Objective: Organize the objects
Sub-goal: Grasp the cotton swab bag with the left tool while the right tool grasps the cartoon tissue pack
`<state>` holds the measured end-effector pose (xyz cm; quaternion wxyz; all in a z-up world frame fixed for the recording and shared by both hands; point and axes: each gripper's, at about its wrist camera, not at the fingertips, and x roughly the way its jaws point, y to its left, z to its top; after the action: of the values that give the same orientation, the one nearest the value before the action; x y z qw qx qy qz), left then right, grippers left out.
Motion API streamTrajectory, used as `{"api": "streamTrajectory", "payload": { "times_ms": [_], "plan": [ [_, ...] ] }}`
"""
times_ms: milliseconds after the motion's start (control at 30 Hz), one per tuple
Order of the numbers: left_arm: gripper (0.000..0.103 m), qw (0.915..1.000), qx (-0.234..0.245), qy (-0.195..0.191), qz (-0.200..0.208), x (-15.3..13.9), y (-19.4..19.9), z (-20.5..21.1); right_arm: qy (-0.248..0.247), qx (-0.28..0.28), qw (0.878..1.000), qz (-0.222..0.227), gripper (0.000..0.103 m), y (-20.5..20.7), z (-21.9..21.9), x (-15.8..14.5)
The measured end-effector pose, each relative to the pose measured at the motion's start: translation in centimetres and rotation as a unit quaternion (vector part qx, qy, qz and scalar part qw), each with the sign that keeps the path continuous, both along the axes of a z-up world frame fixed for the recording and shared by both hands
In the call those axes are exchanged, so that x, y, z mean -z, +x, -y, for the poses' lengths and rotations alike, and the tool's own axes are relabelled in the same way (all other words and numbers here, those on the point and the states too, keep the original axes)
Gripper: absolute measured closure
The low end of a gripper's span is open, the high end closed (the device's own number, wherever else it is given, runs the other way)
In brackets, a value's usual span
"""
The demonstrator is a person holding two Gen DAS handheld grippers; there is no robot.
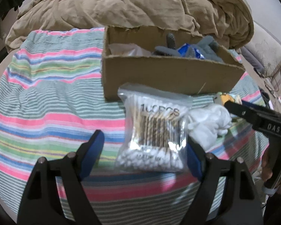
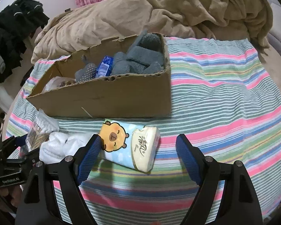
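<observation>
Your left gripper [image 1: 144, 150] sits spread wide around the clear plastic bag of cotton swabs [image 1: 155, 129], its right pad touching or nearly touching the bag's edge, left pad well clear; nothing clamped. Right gripper [image 2: 138, 153] likewise gapes, not holding anything, its left pad just at the blue tissue pack with the cartoon bear print [image 2: 129, 146], which lies tilted on the striped bedsheet [image 2: 224, 103].

Progress, judged: partly done. Torn brown cardboard box [image 2: 112, 97] already holds grey fleece gloves or socks [image 2: 140, 60], a blue-and-white packet [image 2: 105, 66] and something pale at its far-left end, not identifiable. Three items are left on the sheet: swabs, tissue pack, and a crumpled white cloth bundle [image 1: 208, 123] lying between them, touching the swab bag.

Around: rumpled tan blanket [image 1: 131, 5] behind the box; dark clothes [image 2: 15, 31] off to the left. Obstacles: the two grippers work close together over the bundle, so they may crowd each other; the box's near wall stands between items and interior.
</observation>
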<state>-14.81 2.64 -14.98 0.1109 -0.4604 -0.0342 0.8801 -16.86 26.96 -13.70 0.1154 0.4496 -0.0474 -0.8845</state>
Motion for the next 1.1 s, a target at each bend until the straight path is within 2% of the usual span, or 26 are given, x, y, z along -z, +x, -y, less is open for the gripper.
{"api": "streamTrajectory", "payload": {
  "times_ms": [33, 100, 167, 267, 300, 333, 367, 467, 767, 1100],
  "plan": [
    [0.022, 1.0, 0.0, 0.001, -0.002, -0.1, 0.0, 0.0, -0.005, -0.004, 1.0, 0.005, 0.019, -0.1, 0.2, 0.1],
    [0.031, 0.9999, 0.003, -0.004, -0.011, -0.3, 0.2, 0.0, -0.006, -0.006, 1.0, 0.012, 0.019, -0.2, 0.6, 0.2],
    [0.044, 0.9999, 0.008, -0.004, -0.01, -0.3, 0.2, 0.0, -0.002, -0.006, 1.0, 0.013, 0.019, -0.3, 1.1, 0.3],
    [0.049, 0.9999, 0.009, -0.003, -0.011, -0.3, 0.5, 0.1, -0.002, -0.004, 1.0, 0.015, 0.019, -0.5, 1.3, 0.5],
    [0.05, 0.9999, 0.009, -0.002, -0.012, -0.4, 0.6, 0.1, -0.01, -0.004, 1.0, 0.015, 0.021, -0.5, 1.2, 0.6],
    [0.052, 0.9999, 0.009, -0.001, -0.013, -0.5, 0.7, 0.1, -0.009, -0.003, 1.0, 0.014, 0.031, -0.5, 1.1, 0.6],
    [0.054, 0.9999, 0.009, 0.001, -0.014, -0.7, 0.9, 0.1, -0.002, -0.001, 1.0, 0.013, 0.031, -0.4, 1.1, 0.6],
    [0.056, 0.9998, 0.007, 0.003, -0.018, -1.1, 1.5, 0.2, 0.013, -0.004, 1.0, 0.008, 0.032, 0.0, 1.2, 0.5],
    [0.056, 0.9993, -0.004, 0.015, -0.034, -3.2, 3.8, 1.0, 0.006, -0.003, 1.0, -0.008, 0.033, 1.7, -0.1, -0.9],
    [0.056, 0.9969, -0.008, 0.045, -0.063, -7.2, 4.9, 1.5, -0.006, -0.003, 0.999, -0.046, 0.033, 3.6, -0.8, -5.6]
  ]
}}
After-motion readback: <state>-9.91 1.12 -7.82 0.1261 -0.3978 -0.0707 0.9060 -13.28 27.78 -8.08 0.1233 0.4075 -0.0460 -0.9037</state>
